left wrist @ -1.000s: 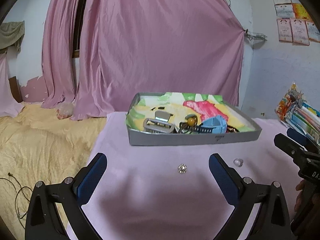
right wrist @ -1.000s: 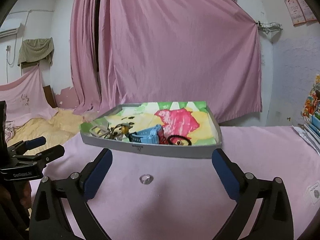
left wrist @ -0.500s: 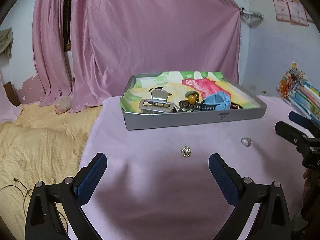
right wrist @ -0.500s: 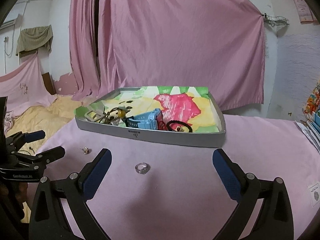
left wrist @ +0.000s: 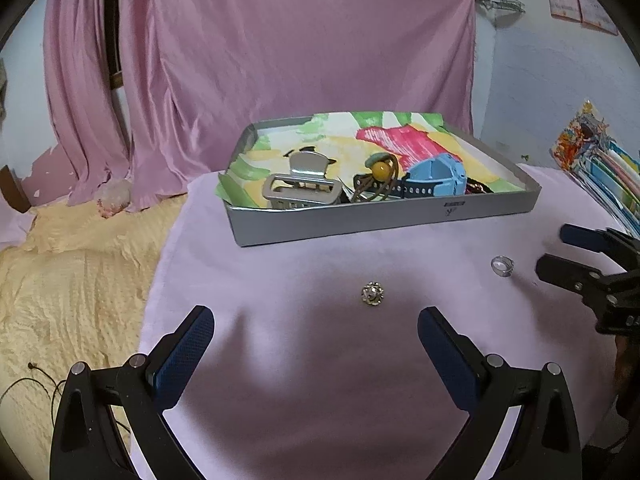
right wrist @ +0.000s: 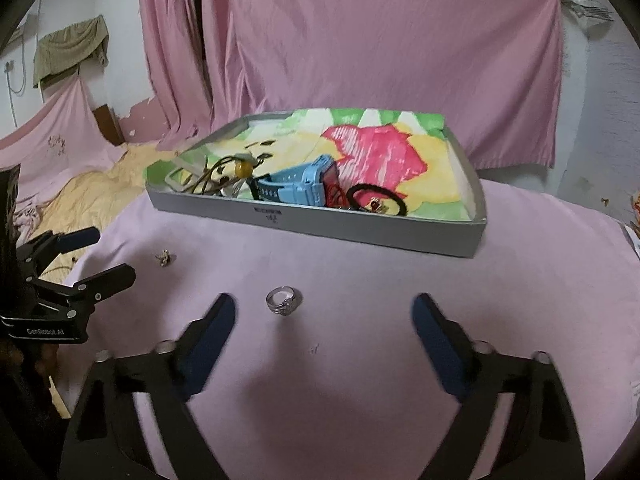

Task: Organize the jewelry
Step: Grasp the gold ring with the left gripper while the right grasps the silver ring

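Ring lay flat on the pink cloth, just ahead of the right gripper and nearer its left finger; both fingers stood wide apart, holding nothing. Stud lay ahead of the left gripper, between its fingers, which were likewise spread and empty. Tray stood beyond both, with a watch, clip and bands inside. Judgement: each gripper needed centring over its piece, tips pressed to the cloth before closing, since thin metal could slip out.
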Demonstrator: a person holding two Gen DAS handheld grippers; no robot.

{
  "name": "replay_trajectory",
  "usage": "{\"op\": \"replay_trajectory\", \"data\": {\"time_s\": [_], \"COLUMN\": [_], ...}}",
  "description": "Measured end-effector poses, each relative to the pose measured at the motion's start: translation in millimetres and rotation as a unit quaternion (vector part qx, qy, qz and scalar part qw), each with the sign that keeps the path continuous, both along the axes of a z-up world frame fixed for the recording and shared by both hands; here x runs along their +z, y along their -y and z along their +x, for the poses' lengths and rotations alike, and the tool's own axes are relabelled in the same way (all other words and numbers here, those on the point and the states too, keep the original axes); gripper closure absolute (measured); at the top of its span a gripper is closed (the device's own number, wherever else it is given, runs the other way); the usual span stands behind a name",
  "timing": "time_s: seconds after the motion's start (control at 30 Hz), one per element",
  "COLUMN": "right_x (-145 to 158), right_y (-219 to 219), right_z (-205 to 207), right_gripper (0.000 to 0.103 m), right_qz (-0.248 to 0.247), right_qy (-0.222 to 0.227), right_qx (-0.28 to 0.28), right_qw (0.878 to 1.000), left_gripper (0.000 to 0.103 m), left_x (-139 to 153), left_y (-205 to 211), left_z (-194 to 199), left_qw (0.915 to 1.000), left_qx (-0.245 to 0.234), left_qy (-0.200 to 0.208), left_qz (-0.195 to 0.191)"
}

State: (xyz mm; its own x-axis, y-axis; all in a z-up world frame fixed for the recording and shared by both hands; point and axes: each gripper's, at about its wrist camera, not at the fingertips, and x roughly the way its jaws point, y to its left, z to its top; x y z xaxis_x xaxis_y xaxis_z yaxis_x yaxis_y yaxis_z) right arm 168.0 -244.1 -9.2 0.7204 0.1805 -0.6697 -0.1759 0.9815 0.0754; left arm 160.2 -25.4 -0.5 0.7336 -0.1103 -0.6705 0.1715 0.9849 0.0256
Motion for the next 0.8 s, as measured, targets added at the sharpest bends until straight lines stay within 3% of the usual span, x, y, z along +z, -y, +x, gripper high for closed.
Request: {"op": "replay_trajectory", "data": {"time_s": [0.1,0.27,0.4,0.47,0.8], "right_x": [-5,-11,-13,-13,-11], "right_y": [-2,-9,-14,-16,-23], "right_z": [7,15,18,20,24], "right_gripper": [0.039,0.05,0.057,0.066,0.068], "right_qz": [0.001,0.0,-0.001,0.001,-0.006], "right_qy": [-0.021,-0.043,-0.054,-0.058,-0.063], "right_qx": [0.01,0.026,0.039,0.045,0.055], "right_qw": [1.0,0.999,0.998,0.997,0.996], "left_gripper": [0.006,0.026,0.035,0.044,0.06], "left_x": [-1,-6,-8,-9,-10], "left_y": [4,8,10,10,19], "left_z": [4,12,17,19,29], "left_qw": [0.9999,0.9992,0.9979,0.9972,0.9962], "left_qx": [-0.012,-0.025,-0.037,-0.043,-0.053], "left_qy": [-0.008,-0.03,-0.048,-0.054,-0.064], "left_qz": [-0.003,-0.007,-0.023,-0.03,-0.029]}}
